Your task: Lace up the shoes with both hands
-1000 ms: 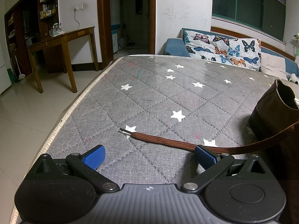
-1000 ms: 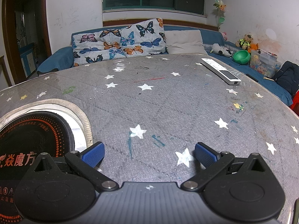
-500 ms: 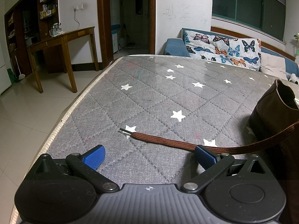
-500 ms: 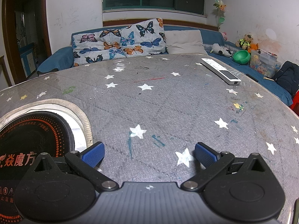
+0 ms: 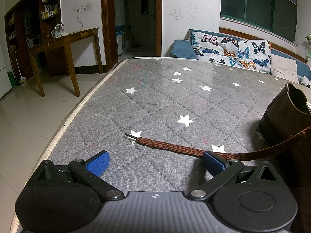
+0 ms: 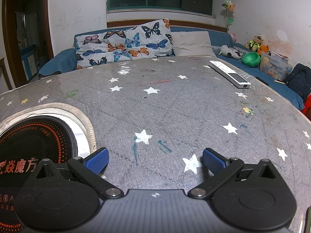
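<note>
Left wrist view: my left gripper (image 5: pixel 155 160) sits low over the grey star-print table cover (image 5: pixel 175 101), jaws spread wide, nothing between them. A brown shoelace (image 5: pixel 175 146) lies flat on the cover just ahead; its black tip (image 5: pixel 130 135) rests on a white star, and the lace runs right, passing just behind the right blue pad (image 5: pixel 212 162) — touching it or not, I cannot tell — then lifts off toward the brown shoe (image 5: pixel 287 120) at the frame's right edge. The shoe stands upright, collar open and dark inside; what is in it I cannot see, and the eyelets are out of frame. Beyond the table edge: tiled floor, a wooden desk (image 5: pixel 66 44), a sofa with a butterfly cushion (image 5: pixel 229 52). Right wrist view: my right gripper (image 6: pixel 154 160) is likewise wide open and empty, low over the same cover, with neither shoe nor lace in sight here. At left a round cutout in the cover holds a black cooktop (image 6: pixel 33 145) with orange markings. A white remote (image 6: pixel 229 73) lies far right on the table. On the sofa past it I note a green bowl (image 6: pixel 251 59), contents not visible, and a clear plastic box (image 6: pixel 276 64) with small colourful things inside, too small to identify.
</note>
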